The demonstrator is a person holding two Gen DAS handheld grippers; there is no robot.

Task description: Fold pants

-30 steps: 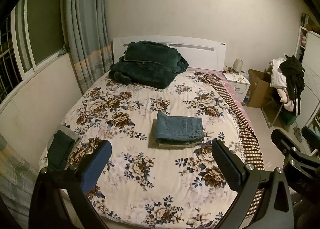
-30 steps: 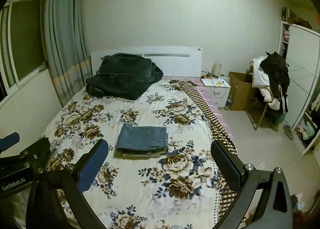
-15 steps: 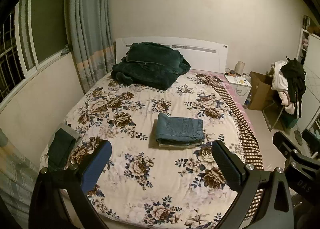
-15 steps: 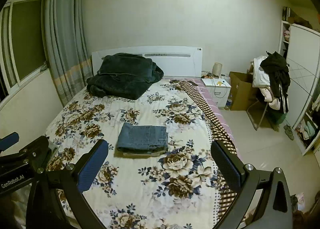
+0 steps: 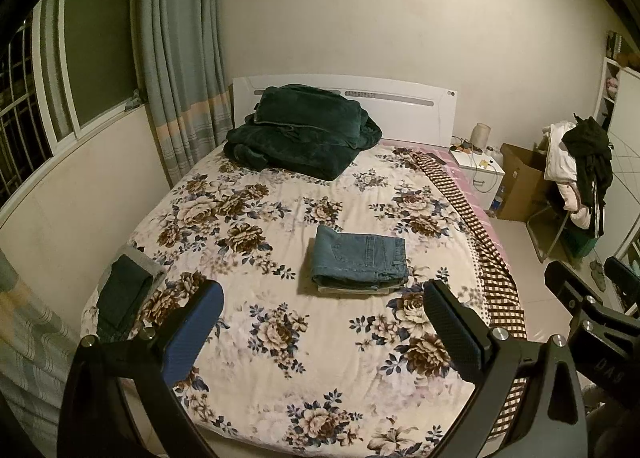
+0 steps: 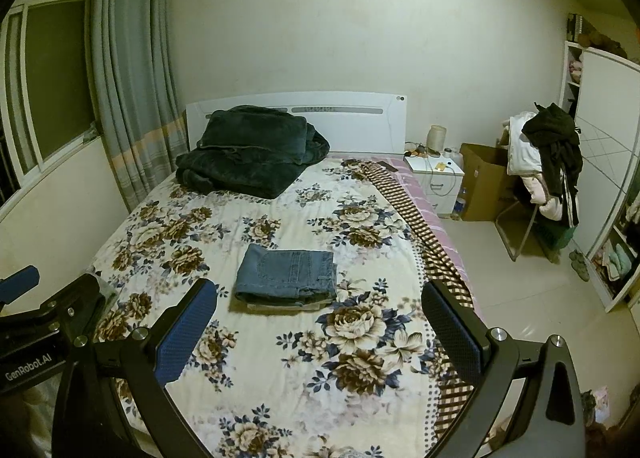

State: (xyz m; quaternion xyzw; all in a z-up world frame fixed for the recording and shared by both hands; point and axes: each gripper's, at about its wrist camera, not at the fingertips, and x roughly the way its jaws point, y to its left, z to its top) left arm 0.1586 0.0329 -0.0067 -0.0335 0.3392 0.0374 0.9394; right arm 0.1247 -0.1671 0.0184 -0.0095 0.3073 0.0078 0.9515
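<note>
The pants (image 5: pixel 359 258), blue denim, lie folded into a compact rectangle near the middle of the bed (image 5: pixel 280 358), resting on a thin pale layer that shows beneath their near edge; what that layer is cannot be told. In the right wrist view the pants (image 6: pixel 288 273) sit flat on the floral bedspread, well apart from every edge.

Both tools hang above the foot edge of the bed, clear of the cloth. The left hand-held gripper (image 5: pixel 322 328) is released, its fingers spread wide with nothing between them. The right hand-held gripper (image 6: pixel 320 326) is likewise released and grasps nothing. On the body of the left tool, seen at the left edge of the right wrist view, white lettering reads "GenRobot.AI" (image 6: pixel 28 369).

At the head edge, against the white headboard (image 5: pixel 400 114), a dark green blanket (image 5: pixel 300 134) lies in a bulky heap. At the near left corner of the bed a dark folded garment (image 5: pixel 122 296) rests on a grey piece.

Beside the head of the bed stands a white nightstand (image 6: pixel 438 182) with small items on top, too small to name. Next to it an open cardboard box (image 6: pixel 482 182) stands on the floor; its contents are hidden. A chair heaped with clothes (image 6: pixel 548 162) stands just beyond the box.
</note>
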